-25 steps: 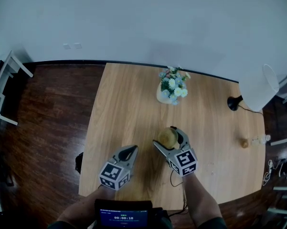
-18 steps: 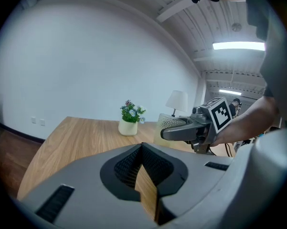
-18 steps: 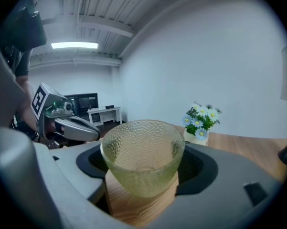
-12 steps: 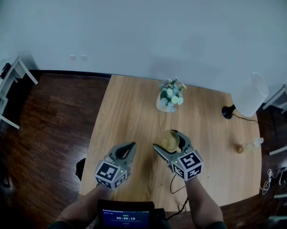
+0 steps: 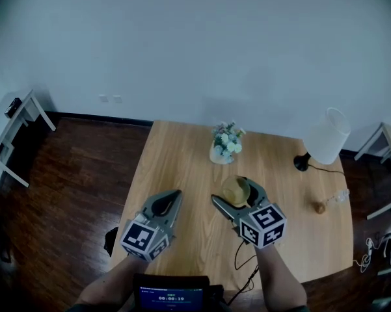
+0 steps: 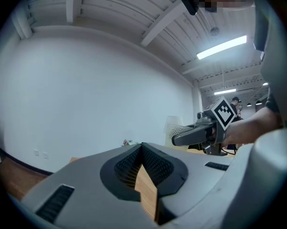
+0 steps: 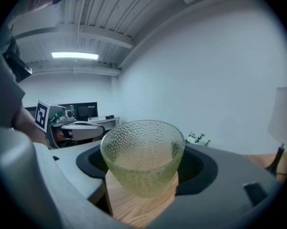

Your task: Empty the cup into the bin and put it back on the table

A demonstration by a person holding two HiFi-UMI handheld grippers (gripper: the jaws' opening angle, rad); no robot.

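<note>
My right gripper (image 5: pixel 230 191) is shut on a dimpled clear glass cup (image 5: pixel 235 188) and holds it upright above the wooden table (image 5: pixel 175 168). In the right gripper view the cup (image 7: pixel 143 159) fills the space between the two jaws, and its lower part looks yellowish. My left gripper (image 5: pixel 174 195) hangs beside it on the left, also off the table, with its jaws closed together and nothing between them. In the left gripper view the pads (image 6: pixel 133 163) meet at the tip. No bin is in view.
A vase of flowers (image 5: pixel 224 143) stands at the table's far middle. A white lamp (image 5: pixel 325 137), a small bottle (image 5: pixel 339 196) and a small brown object (image 5: pixel 320 207) are at the right. A dark object (image 5: pixel 110 239) sits by the table's left edge. Dark wood floor lies to the left.
Both grippers have risen well above the table, the cup going up with the right one. The head view has lifted too, so the table looks smaller and further off.
</note>
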